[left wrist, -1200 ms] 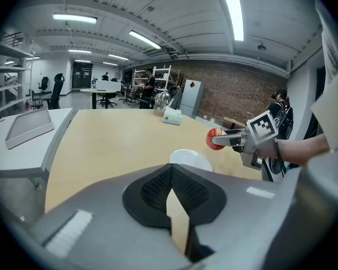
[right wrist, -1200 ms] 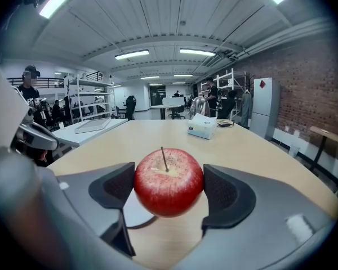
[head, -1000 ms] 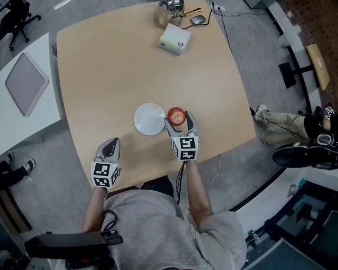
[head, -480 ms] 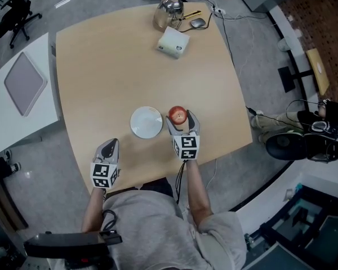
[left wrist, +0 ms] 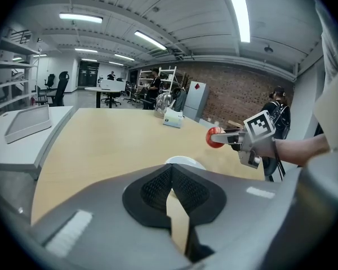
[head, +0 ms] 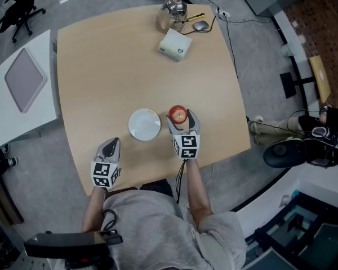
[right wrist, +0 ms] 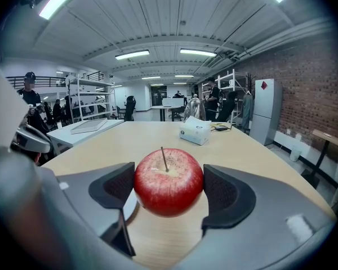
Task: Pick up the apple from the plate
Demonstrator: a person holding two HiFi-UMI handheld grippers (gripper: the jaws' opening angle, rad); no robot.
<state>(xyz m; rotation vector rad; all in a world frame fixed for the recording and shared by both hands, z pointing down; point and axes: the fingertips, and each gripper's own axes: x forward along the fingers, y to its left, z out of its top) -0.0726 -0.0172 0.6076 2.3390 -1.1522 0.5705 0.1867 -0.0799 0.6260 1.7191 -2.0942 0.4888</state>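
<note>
Head view, bottom edge: a person (head: 152, 224) in a grey top stands at the near rim of a pale wooden table (head: 112, 66), with a tool in each hand. At the lower left of the frame the left gripper (head: 111, 143) lies over the table's near edge, well apart from everything else on the wood. The left gripper view shows its jaws pressed together at the tips with nothing between them.

Just right of centre, the right gripper (head: 181, 122) points away from the person and is clamped on a red apple (head: 178, 114). In the right gripper view the two dark pads squeeze the fruit from either side. The stem stands upright, and bare wood shows beneath the apple. The left gripper view shows the apple held up off the tabletop.

A round white plate (head: 144, 124) with nothing on it sits just to the left of the apple, near it but not touching. The apple is off the plate and to its right in the frame.

Farther on, a broad stretch of bare wood fills the middle of the frame. At the table's far end, upper centre, a white box (head: 174, 41) lies tilted. Behind it are a shiny jug (head: 170, 9) and a computer mouse (head: 200, 25) with its cable trailing off the edge.

At the upper left, apart from the wooden table, a white side table (head: 11, 122) carries a flat grey tablet (head: 25, 80).
</note>
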